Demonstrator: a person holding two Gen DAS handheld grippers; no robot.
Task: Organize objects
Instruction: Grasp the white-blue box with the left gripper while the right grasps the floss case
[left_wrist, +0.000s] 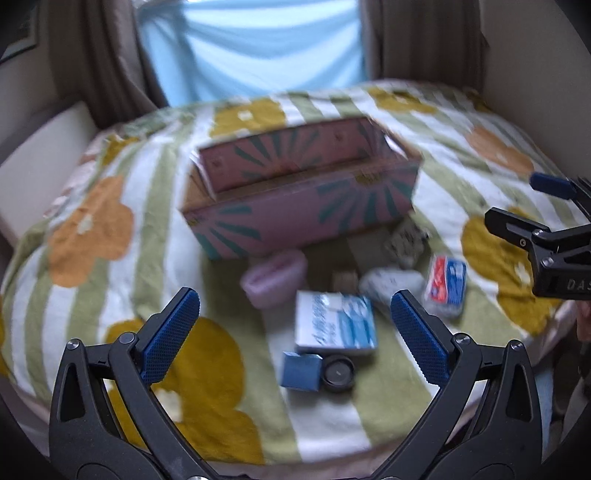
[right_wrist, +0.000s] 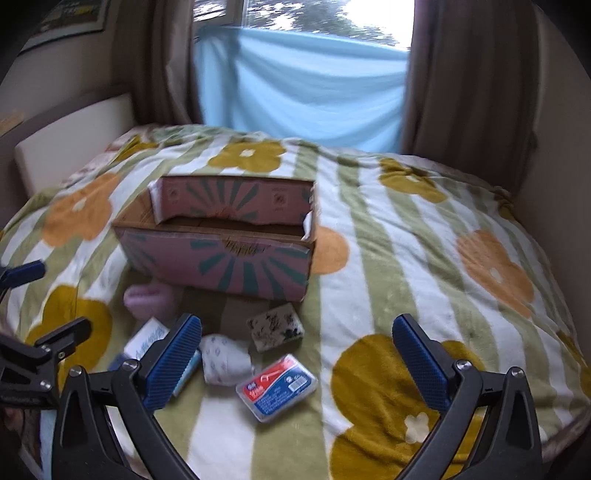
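From my left tool (left_wrist: 295, 338), spread wide and empty, the blue-and-white box (left_wrist: 334, 321) lies dead ahead on the bed (left_wrist: 110, 258), blurred, its long axis probably running away from me. My right tool (right_wrist: 297, 363) (also open, empty) sits nearer the plastic case (right_wrist: 277, 387); the cardboard box (right_wrist: 218, 254) waits beyond.

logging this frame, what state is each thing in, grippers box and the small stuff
left gripper: open, empty
right gripper: open, empty
cardboard box: open at the top, upright on the blanket
red and blue plastic case: shut, lying flat
blue and white carton: lying flat, looks shut
pink pouch: outside the box, too blurred to tell more
black round lid: lying flat
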